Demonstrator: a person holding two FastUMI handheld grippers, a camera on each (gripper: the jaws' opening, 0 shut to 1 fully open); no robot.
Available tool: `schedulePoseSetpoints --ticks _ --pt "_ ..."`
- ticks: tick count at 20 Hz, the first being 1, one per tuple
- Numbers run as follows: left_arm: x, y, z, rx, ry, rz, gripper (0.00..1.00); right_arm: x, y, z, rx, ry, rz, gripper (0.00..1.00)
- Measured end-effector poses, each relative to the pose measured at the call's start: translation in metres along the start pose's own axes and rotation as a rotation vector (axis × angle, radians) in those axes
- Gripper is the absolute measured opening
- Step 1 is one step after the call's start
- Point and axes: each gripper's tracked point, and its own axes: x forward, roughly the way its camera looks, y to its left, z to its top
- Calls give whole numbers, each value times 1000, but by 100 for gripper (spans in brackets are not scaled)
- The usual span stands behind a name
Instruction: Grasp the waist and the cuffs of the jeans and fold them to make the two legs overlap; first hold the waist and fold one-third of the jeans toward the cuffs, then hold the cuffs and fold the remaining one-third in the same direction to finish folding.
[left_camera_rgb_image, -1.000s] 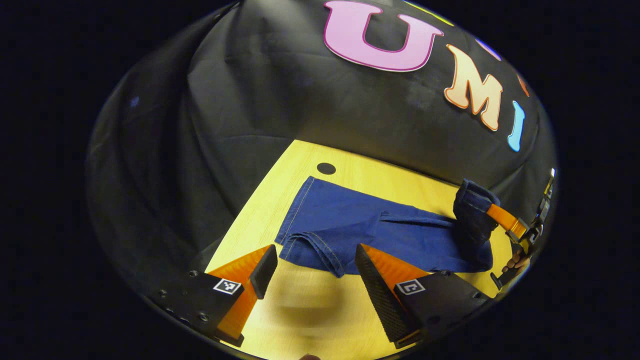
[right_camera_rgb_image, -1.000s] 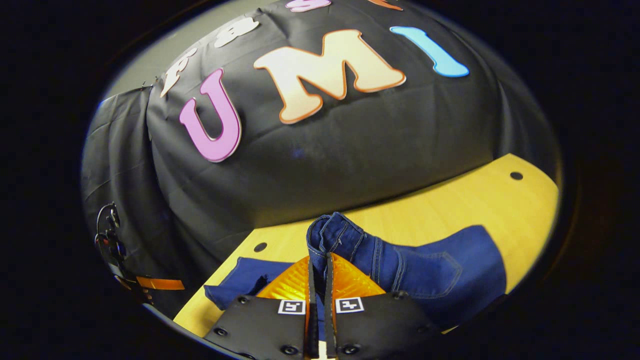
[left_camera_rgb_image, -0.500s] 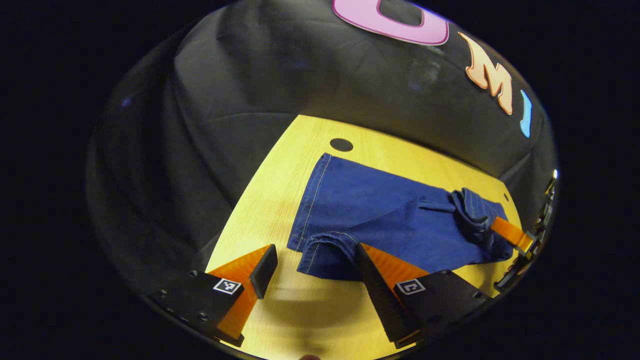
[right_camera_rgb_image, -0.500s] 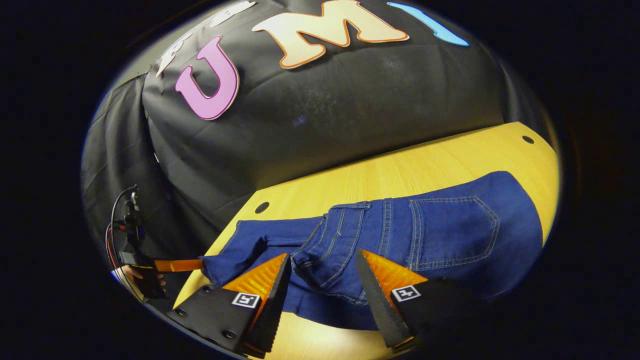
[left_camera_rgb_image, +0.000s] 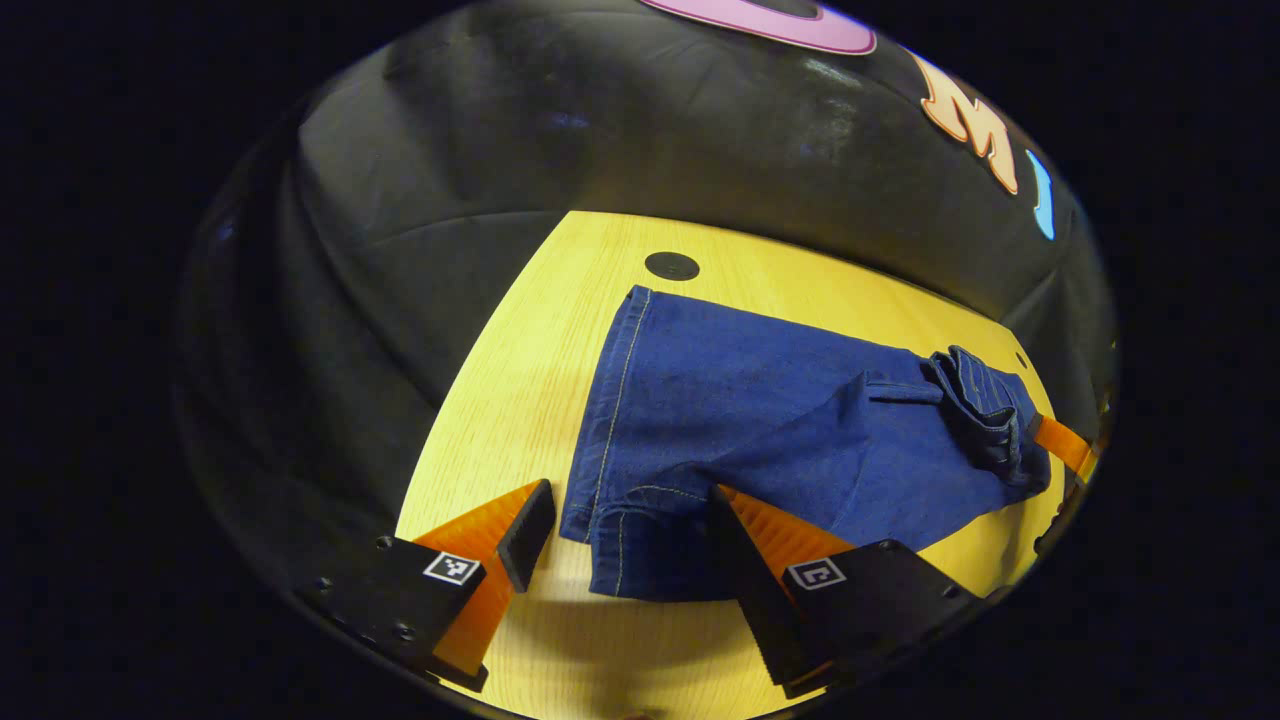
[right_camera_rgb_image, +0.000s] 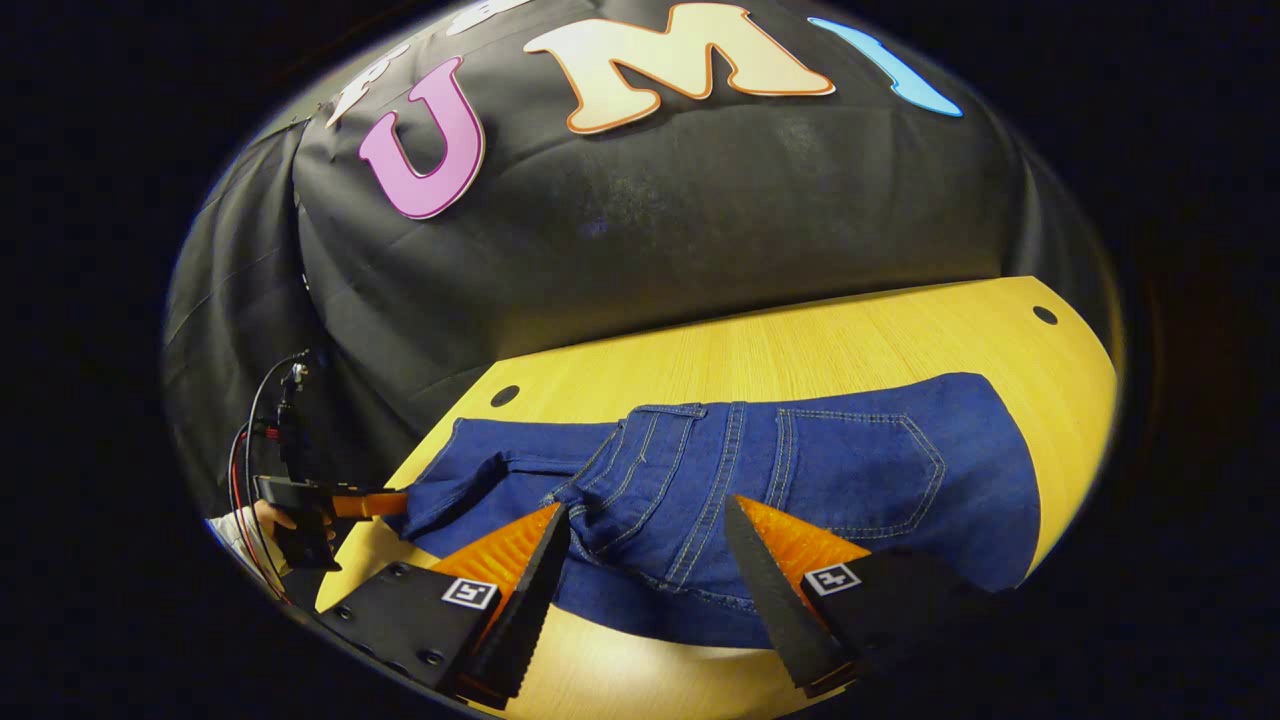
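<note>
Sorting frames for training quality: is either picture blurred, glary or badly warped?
Left gripper view: sharp, jeans stitching crisp, table edge bowed by fisheye, shadow under the left gripper. Right gripper view: sharp too, table edge curved, no glare on the denim.

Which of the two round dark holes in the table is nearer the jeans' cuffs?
The hole just beyond the cuff edge of the jeans; the other hole lies past the waist end.
</note>
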Motion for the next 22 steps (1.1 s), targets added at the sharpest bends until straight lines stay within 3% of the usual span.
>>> schedulePoseSetpoints --ticks 1,5,6,7,8,10,16,22 --pt "2 5 -4 11 19 40 83 -3 -2 -2 -6 2 1 95" --pt "1 -6 -1 21 31 47 28 -16 -8 3 -37 0 8 95" --pt "3 -5 -1 33 42 62 25 -19 -9 7 -41 -7 10 95" --pt "0 -4 2 27 45 82 13 -25 -10 11 -46 -16 14 95" --pt "-1 -7 5 17 46 98 8 -30 -11 15 -53 -28 18 96" --pt "-14 -20 22 -28 -3 91 3 -44 -14 24 -68 -51 25 96" --pt "-67 -82 84 -167 -166 -57 2 -86 -36 40 -105 -93 30 95" --pt "-96 -167 118 -41 -212 -148 1 -129 -48 45 -97 -126 50 95"
